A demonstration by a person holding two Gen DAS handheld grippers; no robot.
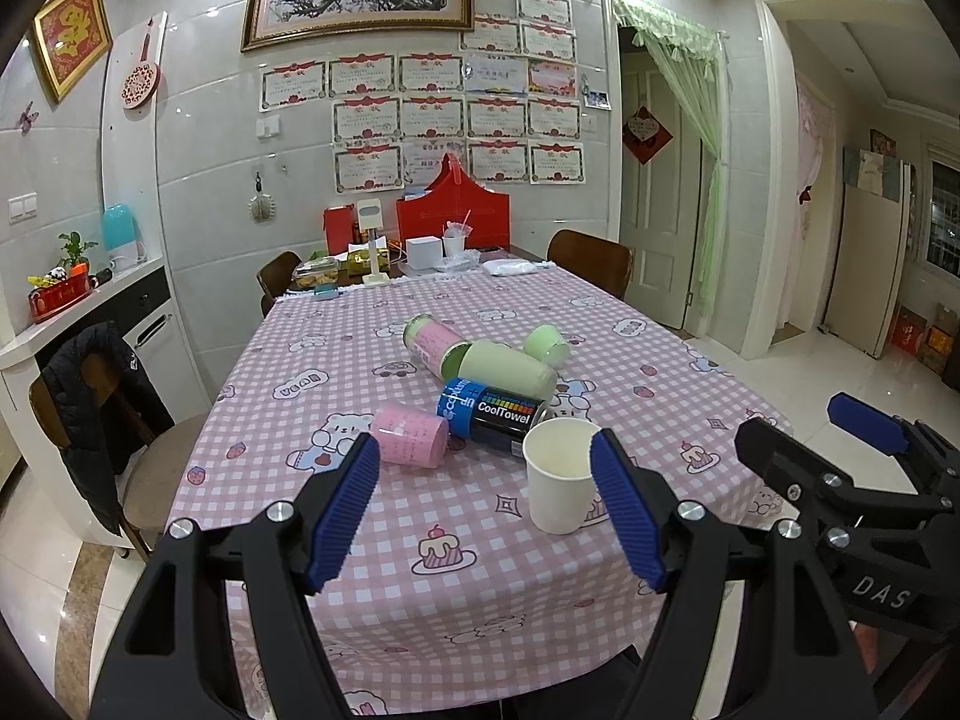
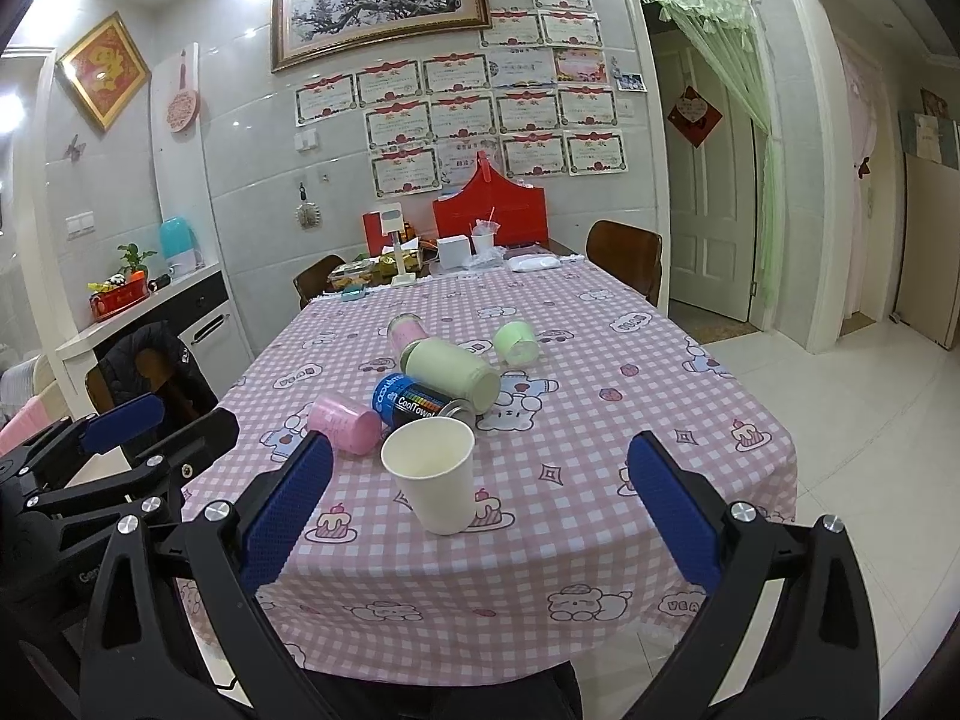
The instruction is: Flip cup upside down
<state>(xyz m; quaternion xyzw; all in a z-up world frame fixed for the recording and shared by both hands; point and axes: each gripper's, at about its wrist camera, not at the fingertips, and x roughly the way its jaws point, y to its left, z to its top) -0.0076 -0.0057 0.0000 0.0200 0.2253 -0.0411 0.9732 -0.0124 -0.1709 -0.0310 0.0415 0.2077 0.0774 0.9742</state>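
A white paper cup (image 1: 558, 477) stands upright, mouth up, near the front of the table with the pink checked cloth (image 1: 420, 588); it also shows in the right wrist view (image 2: 435, 477). My left gripper (image 1: 486, 516) is open and empty, held short of the cup, which stands behind its right finger. My right gripper (image 2: 480, 510) is open and empty, in front of the cup, which lies between its fingers in view. Each gripper shows at the edge of the other's view: the right one (image 1: 840, 468) and the left one (image 2: 120, 450).
Behind the cup lie a pink cup (image 1: 411, 435), a blue and black CoolTowel can (image 1: 495, 414), a pale green bottle (image 1: 510, 369), a pink and green jar (image 1: 435, 342) and a small green cup (image 1: 547, 345). Boxes and clutter (image 1: 420, 252) fill the table's far end. Chairs (image 1: 108, 420) stand around it.
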